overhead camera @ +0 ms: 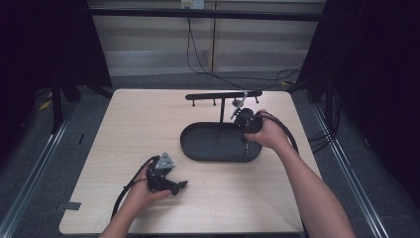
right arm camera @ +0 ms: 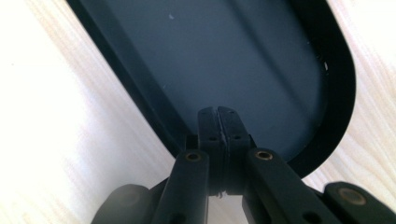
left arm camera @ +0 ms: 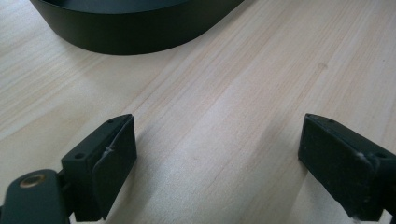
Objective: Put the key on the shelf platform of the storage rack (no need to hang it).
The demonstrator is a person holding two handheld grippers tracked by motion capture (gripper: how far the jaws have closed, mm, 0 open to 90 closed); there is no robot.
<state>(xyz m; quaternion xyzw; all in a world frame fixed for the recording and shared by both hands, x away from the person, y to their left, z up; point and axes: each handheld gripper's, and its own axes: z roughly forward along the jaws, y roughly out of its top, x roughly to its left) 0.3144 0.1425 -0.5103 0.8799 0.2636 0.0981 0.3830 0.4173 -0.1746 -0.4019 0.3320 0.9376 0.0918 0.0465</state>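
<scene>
A black oval tray (overhead camera: 198, 154) lies on the pale wooden table (overhead camera: 148, 124), right of centre. My right gripper (overhead camera: 246, 139) is held over the tray's right end; in the right gripper view its jaws (right arm camera: 218, 114) are pressed together with nothing visible between them, above the tray's bare dark floor (right arm camera: 224, 56). My left gripper (overhead camera: 178, 187) rests low near the table's front left, pointing right. Its jaws (left arm camera: 217, 158) stand wide apart over bare wood, with the tray's wall (left arm camera: 135, 32) farther ahead.
Behind the tray a black horizontal bar (overhead camera: 223, 95) stands on a thin post (overhead camera: 222, 113). A small metallic piece (overhead camera: 239, 104) hangs near the bar's right end. Cables (overhead camera: 198, 54) run along the floor beyond the table's far edge.
</scene>
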